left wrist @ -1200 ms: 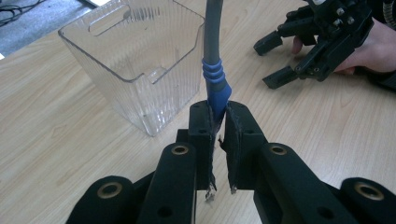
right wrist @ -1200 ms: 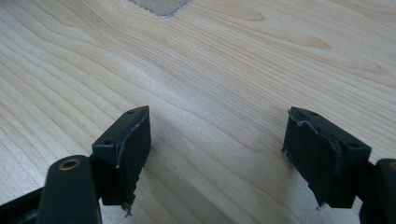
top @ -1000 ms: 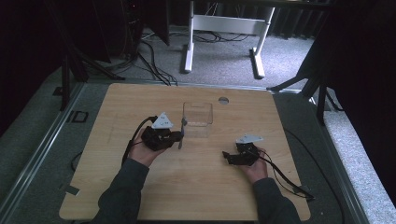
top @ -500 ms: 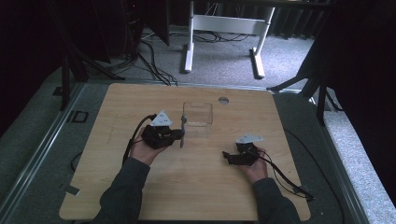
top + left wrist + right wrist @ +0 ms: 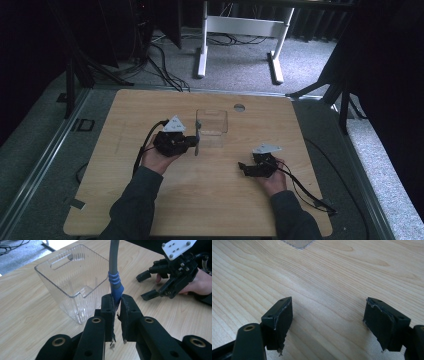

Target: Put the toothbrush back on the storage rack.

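Grey-handled tool with a blue ribbed collar [image 5: 114, 281]: clamped at its blue end between the jaws of the left gripper [image 5: 116, 307], which pinch it tightly. Long axis runs straight out from the jaws; the grey shaft leaves the top edge of the left gripper view, far end not seen there. In the high view the tool [image 5: 198, 138] stands roughly upright, just beside the near left corner of the clear ribbed plastic bin [image 5: 212, 121]; contact cannot be told. Bin sits upright, open top, on the light wooden surface [image 5: 210, 200]. Right gripper [image 5: 243, 168] rests well apart to the right, jaws wide with bare wood between them [image 5: 327, 312].
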The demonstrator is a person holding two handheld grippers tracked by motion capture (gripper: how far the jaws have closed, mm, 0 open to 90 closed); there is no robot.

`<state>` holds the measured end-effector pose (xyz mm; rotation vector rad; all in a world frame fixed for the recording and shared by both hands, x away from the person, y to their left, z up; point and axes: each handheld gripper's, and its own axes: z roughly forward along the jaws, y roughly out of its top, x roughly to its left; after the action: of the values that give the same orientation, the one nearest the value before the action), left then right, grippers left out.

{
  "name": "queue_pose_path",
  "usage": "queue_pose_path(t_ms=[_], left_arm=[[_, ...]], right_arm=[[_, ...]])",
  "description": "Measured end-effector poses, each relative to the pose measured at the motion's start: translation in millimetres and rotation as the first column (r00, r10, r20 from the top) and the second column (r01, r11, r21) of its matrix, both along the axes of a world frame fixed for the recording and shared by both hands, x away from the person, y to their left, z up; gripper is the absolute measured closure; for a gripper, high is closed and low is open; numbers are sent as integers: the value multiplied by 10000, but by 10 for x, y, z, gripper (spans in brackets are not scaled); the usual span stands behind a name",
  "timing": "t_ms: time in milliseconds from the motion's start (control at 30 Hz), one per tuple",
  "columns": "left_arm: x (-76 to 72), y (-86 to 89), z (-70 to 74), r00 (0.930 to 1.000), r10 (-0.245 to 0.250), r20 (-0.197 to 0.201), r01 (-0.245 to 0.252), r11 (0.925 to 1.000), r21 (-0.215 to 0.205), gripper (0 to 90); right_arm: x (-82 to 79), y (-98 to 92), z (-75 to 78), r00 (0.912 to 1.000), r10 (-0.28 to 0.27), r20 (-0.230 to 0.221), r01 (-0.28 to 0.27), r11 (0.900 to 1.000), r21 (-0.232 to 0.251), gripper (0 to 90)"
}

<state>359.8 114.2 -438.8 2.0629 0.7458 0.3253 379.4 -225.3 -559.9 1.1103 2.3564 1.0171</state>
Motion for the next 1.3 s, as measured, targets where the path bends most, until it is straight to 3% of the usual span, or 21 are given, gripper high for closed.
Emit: queue_pose_path(t_ms=[767, 1300], left_arm=[[80, -23, 14, 9997, 242, 34, -240, 9984, -502, 816], [140, -57, 101, 9995, 281, 137, -272, 9977, -621, 816]], right_arm=[[1, 1, -1, 10000, -4, 18, 4, 10000, 20, 228], [-1, 2, 0, 10000, -17, 1, 17, 10000, 20, 228]])
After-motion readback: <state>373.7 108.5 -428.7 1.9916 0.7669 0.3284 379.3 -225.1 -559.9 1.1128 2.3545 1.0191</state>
